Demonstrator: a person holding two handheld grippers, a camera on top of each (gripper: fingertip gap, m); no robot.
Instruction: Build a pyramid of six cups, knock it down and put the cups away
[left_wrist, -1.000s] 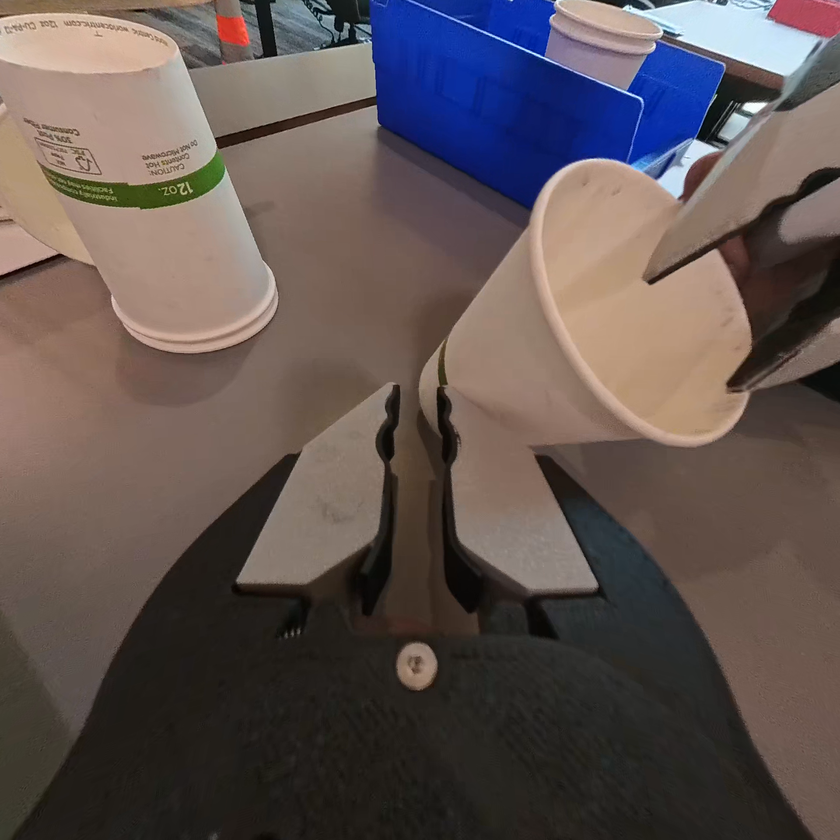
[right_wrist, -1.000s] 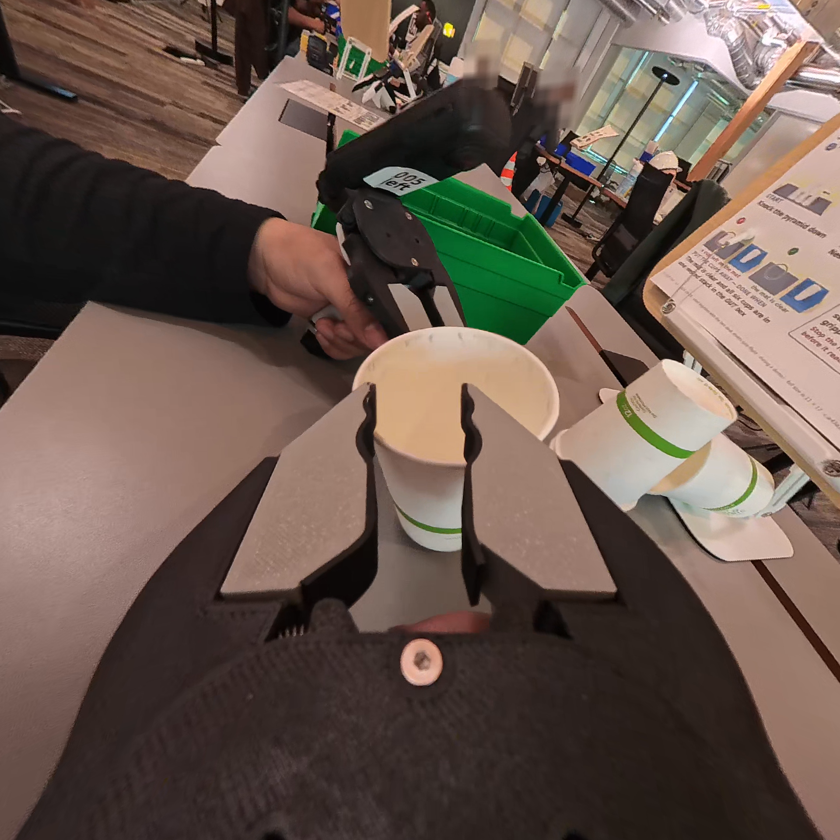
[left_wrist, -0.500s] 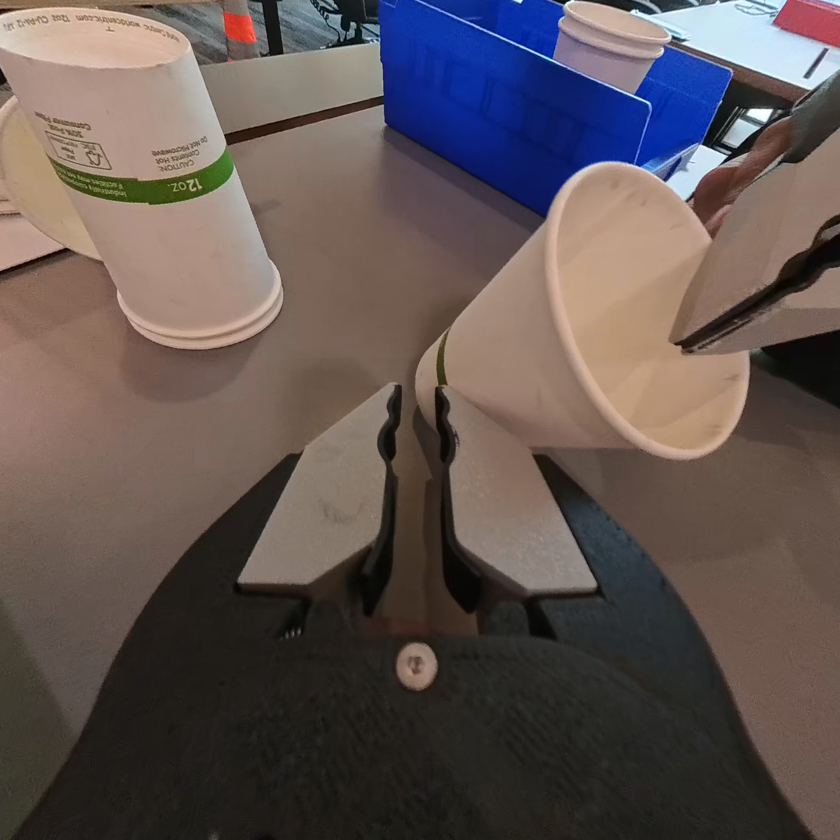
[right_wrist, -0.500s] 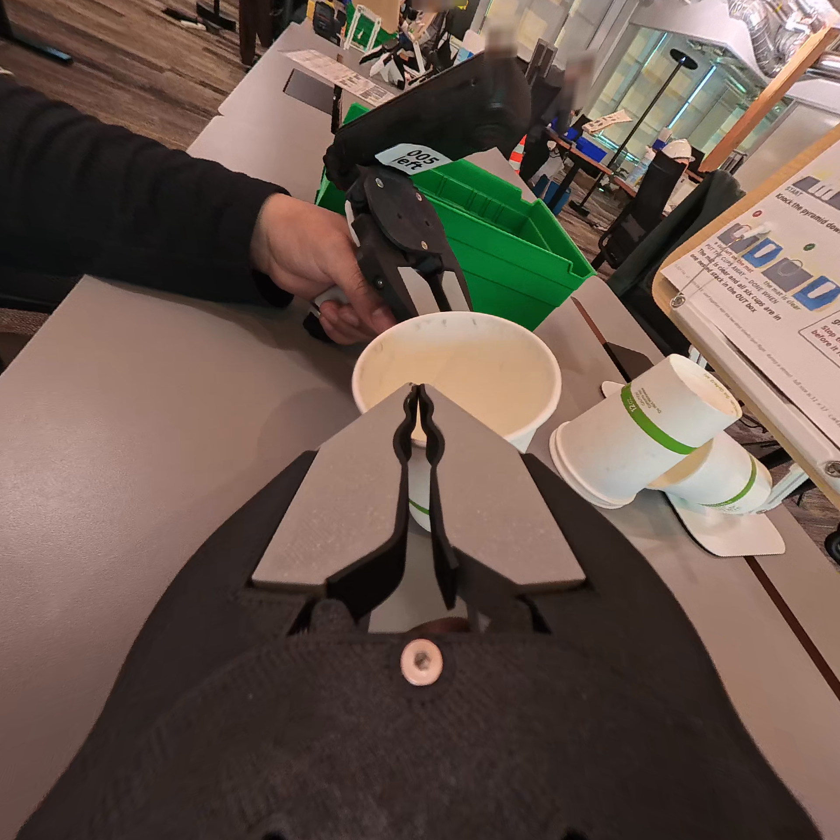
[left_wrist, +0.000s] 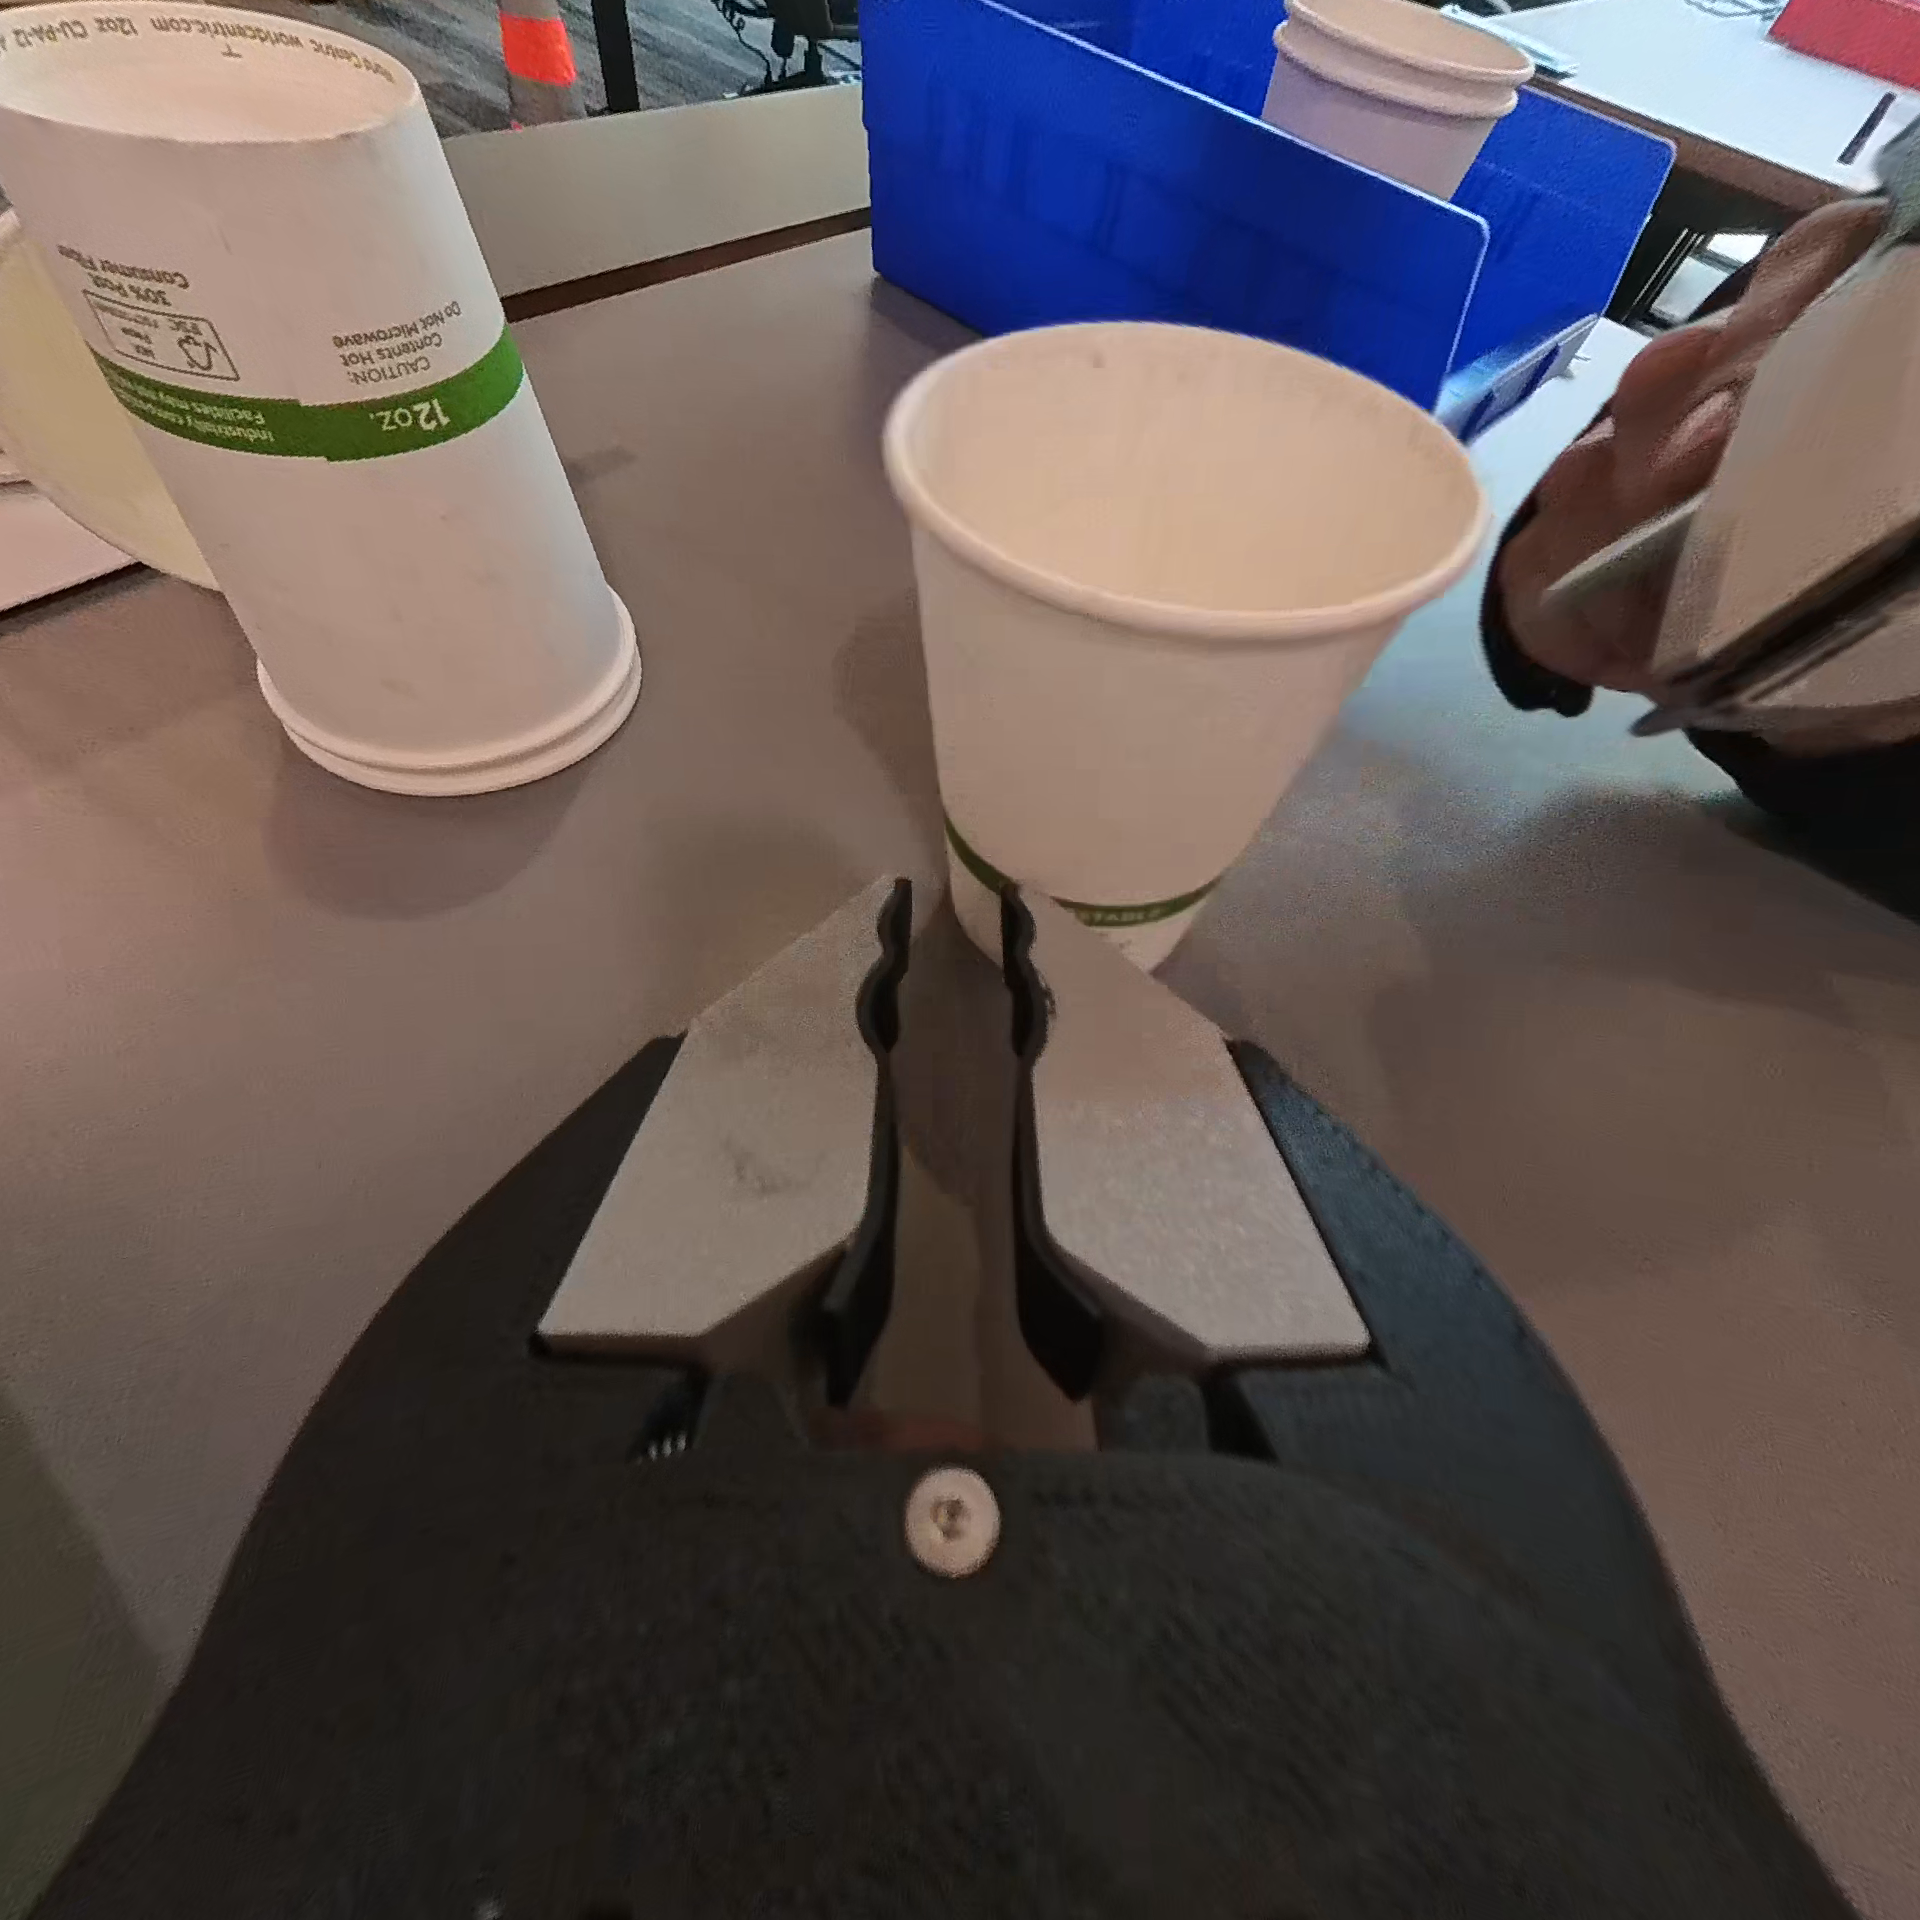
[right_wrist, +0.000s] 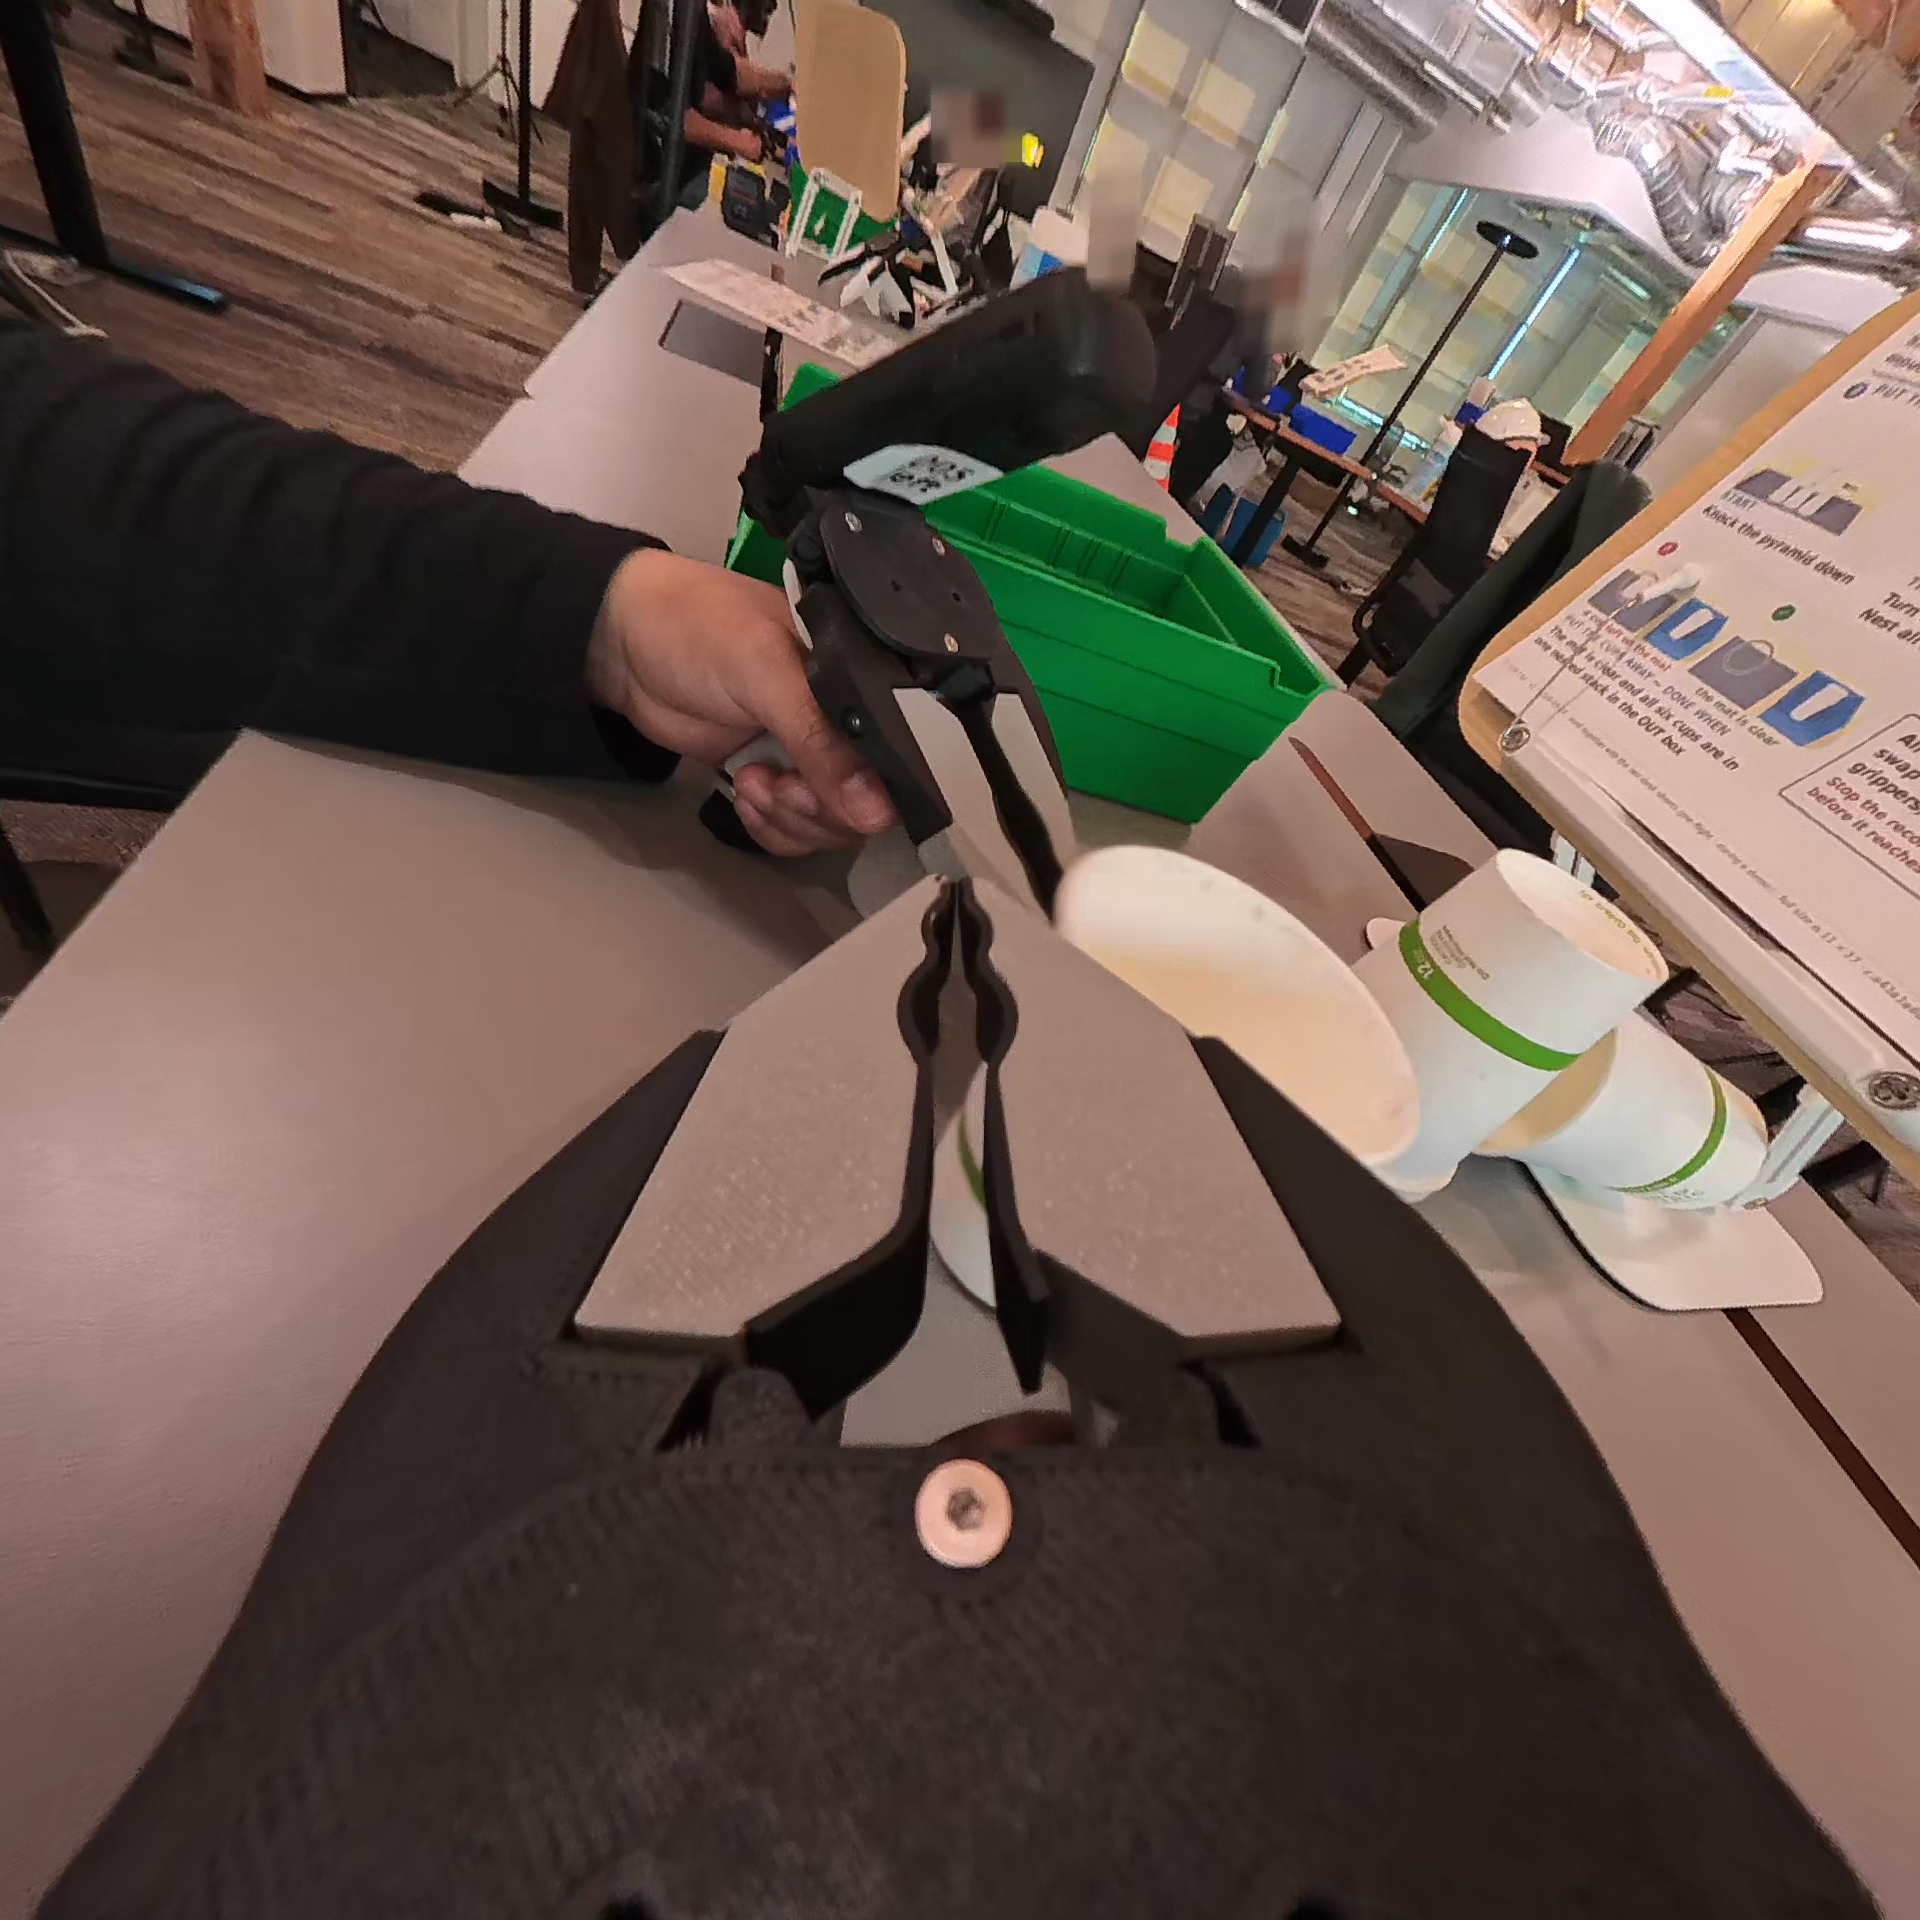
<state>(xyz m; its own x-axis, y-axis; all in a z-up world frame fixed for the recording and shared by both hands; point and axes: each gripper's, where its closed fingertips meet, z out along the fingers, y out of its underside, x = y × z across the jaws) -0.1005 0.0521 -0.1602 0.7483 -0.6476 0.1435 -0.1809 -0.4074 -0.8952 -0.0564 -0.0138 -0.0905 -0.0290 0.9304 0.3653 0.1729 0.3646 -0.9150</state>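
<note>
A white paper cup with a green band (left_wrist: 1164, 644) stands upright on the grey table (left_wrist: 416, 1039), a little blurred. My left gripper (left_wrist: 956, 914) is slightly open with nothing between its fingers. Its right fingertip (left_wrist: 1013, 925) is right at the cup's base. My right gripper (right_wrist: 954, 906) is shut with nothing between its tips, and the cup (right_wrist: 1236, 997) stands just to its right. In the left wrist view the right gripper (left_wrist: 1605, 665) is clear of the cup's rim. The left gripper (right_wrist: 987, 868) points down beside the cup.
Two nested upturned cups (left_wrist: 343, 416) lean on a lying cup (right_wrist: 1642, 1132) at a white mat (right_wrist: 1714, 1268). A blue bin (left_wrist: 1143, 208) holds stacked cups (left_wrist: 1392, 94). A green bin (right_wrist: 1122, 634) stands behind the left hand. An instruction board (right_wrist: 1714, 675) is on the right. There is about 11 cm between the tips of the two grippers.
The cup was tilted, with the right gripper's fingers around its rim. They closed at the rim. The cup now stands upright and the shut right gripper has come off it.
</note>
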